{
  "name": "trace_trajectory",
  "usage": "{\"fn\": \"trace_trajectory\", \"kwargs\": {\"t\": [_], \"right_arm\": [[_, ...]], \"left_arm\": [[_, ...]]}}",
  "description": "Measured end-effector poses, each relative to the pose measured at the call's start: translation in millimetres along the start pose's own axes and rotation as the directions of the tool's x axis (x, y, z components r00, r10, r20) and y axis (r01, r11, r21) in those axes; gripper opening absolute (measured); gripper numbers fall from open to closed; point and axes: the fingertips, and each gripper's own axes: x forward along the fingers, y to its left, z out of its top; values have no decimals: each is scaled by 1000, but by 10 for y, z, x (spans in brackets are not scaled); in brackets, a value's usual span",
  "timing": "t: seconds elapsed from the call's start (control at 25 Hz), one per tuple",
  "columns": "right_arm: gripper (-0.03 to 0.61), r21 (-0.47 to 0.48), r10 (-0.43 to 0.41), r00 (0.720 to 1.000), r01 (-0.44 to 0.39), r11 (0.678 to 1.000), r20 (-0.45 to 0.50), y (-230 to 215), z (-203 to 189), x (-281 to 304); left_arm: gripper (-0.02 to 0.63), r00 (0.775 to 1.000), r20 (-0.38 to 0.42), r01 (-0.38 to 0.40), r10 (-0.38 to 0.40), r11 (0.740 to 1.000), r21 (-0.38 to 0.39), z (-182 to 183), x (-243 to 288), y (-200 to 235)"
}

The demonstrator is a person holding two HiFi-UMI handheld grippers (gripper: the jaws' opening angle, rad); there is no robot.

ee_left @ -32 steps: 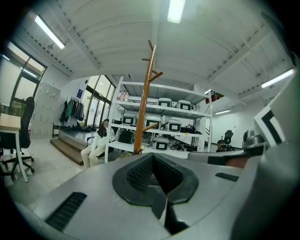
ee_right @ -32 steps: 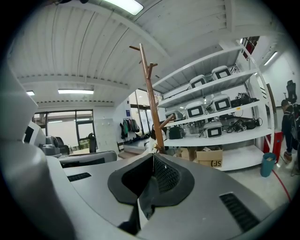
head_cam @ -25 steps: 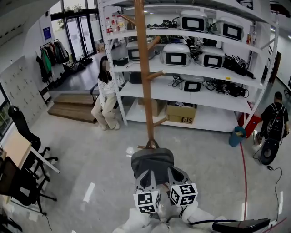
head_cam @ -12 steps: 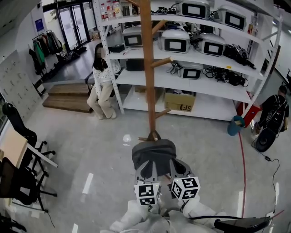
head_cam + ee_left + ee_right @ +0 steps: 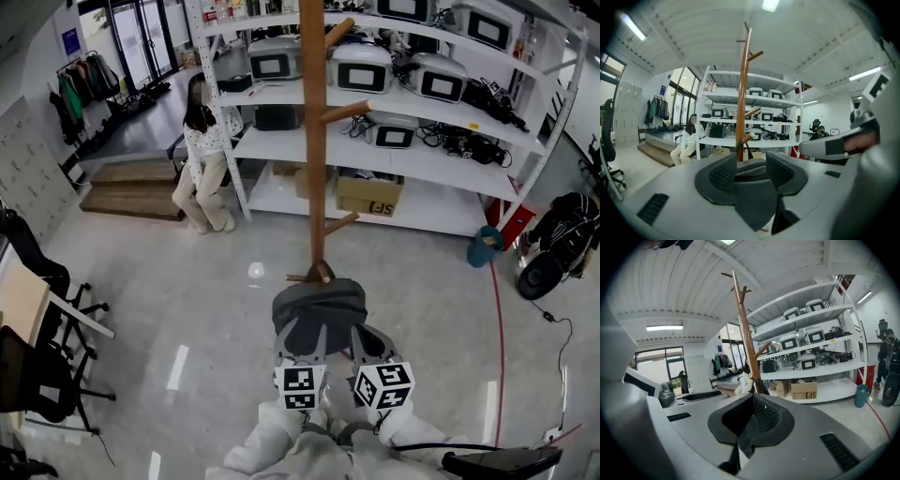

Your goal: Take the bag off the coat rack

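Note:
A brown wooden coat rack (image 5: 314, 141) rises in front of the shelving. A grey bag (image 5: 319, 302) sits at its foot, right at the tips of both grippers. Its dark strap (image 5: 748, 150) runs up to a low peg (image 5: 749, 137). My left gripper (image 5: 300, 339) has just been opening: its jaws stand apart in the left gripper view (image 5: 751, 171), with the bag's grey top between the pads (image 5: 723, 173) and a gap on each side. My right gripper (image 5: 366, 339) is shut (image 5: 752, 420) on a fold of the bag, and a dark strap hangs below it.
White shelving (image 5: 441, 164) with several grey devices and a cardboard box (image 5: 367, 197) stands behind the rack. A person sits at its left end (image 5: 204, 155), another crouches at the right (image 5: 567, 230). Office chairs (image 5: 42, 281) stand left; a blue bin (image 5: 486, 248) and a floor cable lie right.
The head view has tipped and drawn nearer the rack, so the bag and the rack's foot sit higher in the picture. The bag stays at the gripper tips. The left gripper has dropped slightly.

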Motion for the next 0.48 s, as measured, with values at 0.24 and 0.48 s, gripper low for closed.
{"fn": "trace_trajectory", "kwargs": {"t": [0.24,0.48], "right_arm": [[12,-4,-13,1000,13,1000,-18,-42,-47,67],[12,-1,-22,999,22,1000,-37,-70,-86,148]], "left_arm": [[200,1000,-23,-8,9,1000,22,-109,151,184],[242,1000,-23,15,-13,995,101,-197,282,298]]}}
